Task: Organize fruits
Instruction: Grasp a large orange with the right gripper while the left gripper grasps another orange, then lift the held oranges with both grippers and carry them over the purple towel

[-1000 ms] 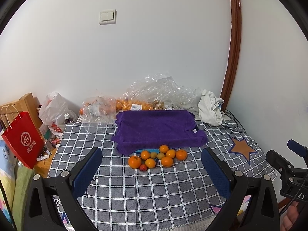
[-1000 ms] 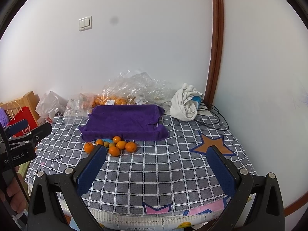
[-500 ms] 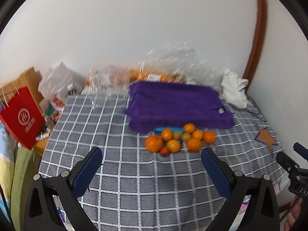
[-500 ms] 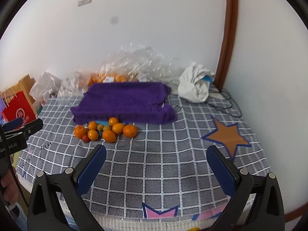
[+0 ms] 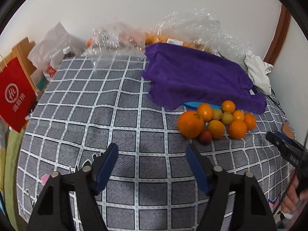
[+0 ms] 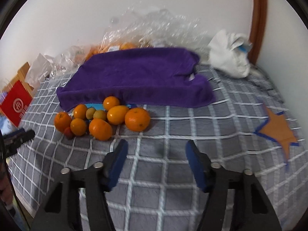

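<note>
Surface: grey checked blanket (image 5: 123, 115) with white grid lines, set against a white wall (image 5: 154, 3); an orange star (image 6: 277, 132) is printed on it toward the right.
Fruits: a tight cluster (image 5: 217, 121) on the blanket, touching one another, just in front of the towel's near edge; mostly oranges of mixed size, two small yellow-green ones in the middle, one small red one (image 5: 205, 137) at the near side.
Big orange: (image 5: 190, 124) at the cluster's left end in the left wrist view.
Towel: purple (image 5: 198, 77), spread flat behind the fruits; a blue edge (image 5: 192, 104) peeks from under it.
Left gripper: (image 5: 152, 154) jaws apart, just been closing, nothing between them; low over bare blanket, near the fruits.
Right gripper: (image 6: 156, 150) jaws apart, just been closing, nothing between them; near the fruits, which lie to its upper left.
Behind: clear plastic bags (image 5: 192, 28) with more oranges along the wall; white cloth (image 6: 229, 57) by the brown door frame (image 6: 259, 19).
Left edge: red paper bag (image 5: 13, 96).
</note>
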